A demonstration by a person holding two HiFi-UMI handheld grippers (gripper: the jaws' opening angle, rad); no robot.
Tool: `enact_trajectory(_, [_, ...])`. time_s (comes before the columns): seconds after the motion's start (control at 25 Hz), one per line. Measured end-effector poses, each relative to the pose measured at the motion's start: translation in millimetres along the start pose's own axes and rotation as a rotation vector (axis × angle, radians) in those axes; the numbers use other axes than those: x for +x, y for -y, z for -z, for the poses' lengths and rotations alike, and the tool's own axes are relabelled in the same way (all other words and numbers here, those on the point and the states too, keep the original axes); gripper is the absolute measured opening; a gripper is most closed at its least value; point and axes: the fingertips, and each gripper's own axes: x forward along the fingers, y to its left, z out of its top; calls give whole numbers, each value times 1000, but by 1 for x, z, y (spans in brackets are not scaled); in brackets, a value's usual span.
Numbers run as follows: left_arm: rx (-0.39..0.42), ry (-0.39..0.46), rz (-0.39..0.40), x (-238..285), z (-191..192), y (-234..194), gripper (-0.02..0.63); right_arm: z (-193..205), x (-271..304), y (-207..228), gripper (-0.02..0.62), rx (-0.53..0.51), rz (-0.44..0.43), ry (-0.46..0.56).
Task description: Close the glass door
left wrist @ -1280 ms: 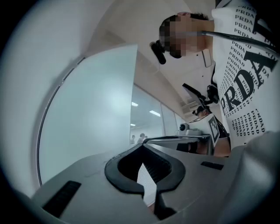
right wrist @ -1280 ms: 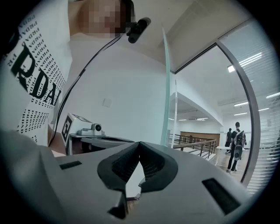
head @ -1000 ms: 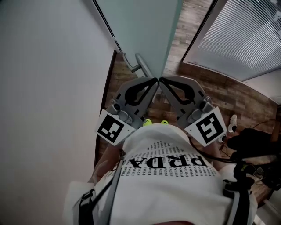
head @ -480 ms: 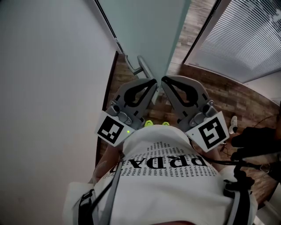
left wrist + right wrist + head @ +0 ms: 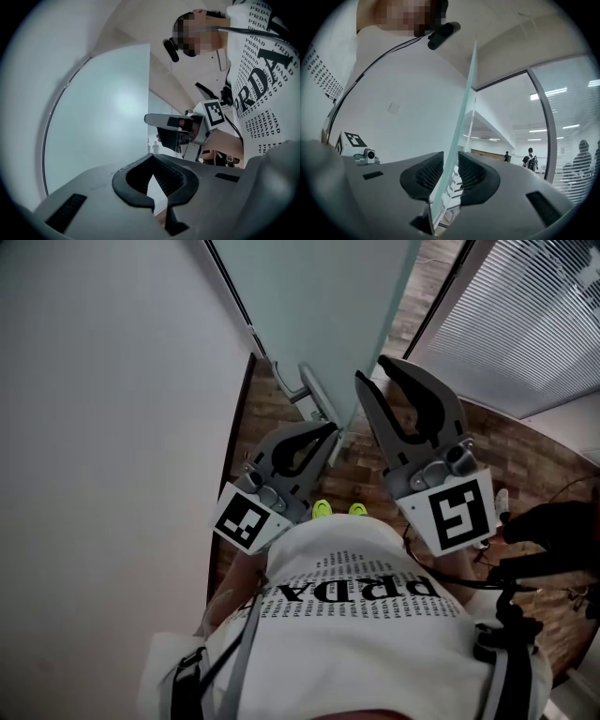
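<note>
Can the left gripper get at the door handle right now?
Probably yes: the left gripper sits close to the door handle, on the same side of the glass door, nothing between them.

Pale green glass door (image 5: 319, 296); grey left tool (image 5: 328, 430) and right tool (image 5: 371, 369) (black-and-white checked markers); brown wooden floor (image 5: 525, 442).

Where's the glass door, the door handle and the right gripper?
glass door (image 5: 319, 306), head view, on its frosted pane.
door handle (image 5: 315, 394), head view, on the middle of the lever.
right gripper (image 5: 372, 370), head view, midway between its fingertips.
</note>
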Motion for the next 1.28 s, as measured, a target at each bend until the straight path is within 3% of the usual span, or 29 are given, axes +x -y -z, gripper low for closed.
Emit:
enact_trajectory(0.12, [-4, -6, 3, -4, 1, 3, -3, -5, 3, 0, 60, -61, 7, -13])
enact_trajectory(0.56, [-2, -21, 12, -13, 2, 0, -3, -12, 4, -1, 60, -33, 16, -17])
enact_trajectory(0.92, [48, -12, -55, 2, -6, -7, -3, -10, 4, -6, 60, -27, -66, 1])
enact_trajectory(1.28, [76, -19, -165, 18, 14, -22, -3, 12, 1, -13, 60, -6, -144, 26])
